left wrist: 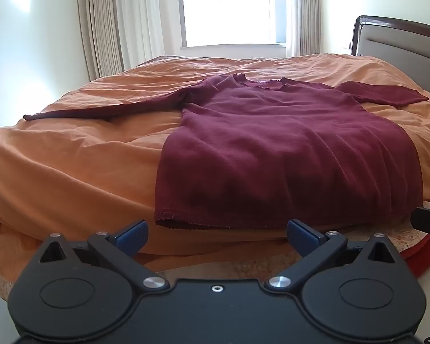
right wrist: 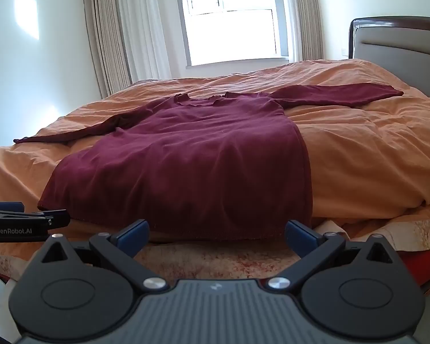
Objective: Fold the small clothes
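Maroon long-sleeved top (left wrist: 286, 149) lies spread flat on the orange duvet (left wrist: 71, 154) of the bed, neckline toward the window (left wrist: 232, 8), hem toward me at the near edge of the mattress. Both sleeves stretch outward, one to each side, resting on the duvet.

My left gripper (left wrist: 216, 236) hangs just short of the hem, its blue-padded fingers (left wrist: 132, 236) spread wide with nothing between them. Seen from that side, the hem's left corner sits just beyond the left finger, apart from it, and the body of the top runs off to the right.

My right gripper (right wrist: 216, 236) is likewise splayed fully and empty. From its view the hem crosses just beyond both fingertips; it looks close but not touching, though the fisheye makes that gap hard to judge. The top's right side seam falls just beyond my right finger (right wrist: 301, 236).

The two tools sit side by side: the left gripper shows at the left edge of the right view, level with the hem. A headboard (right wrist: 398, 40) stands at the right, curtains (right wrist: 117, 28) flank the window.
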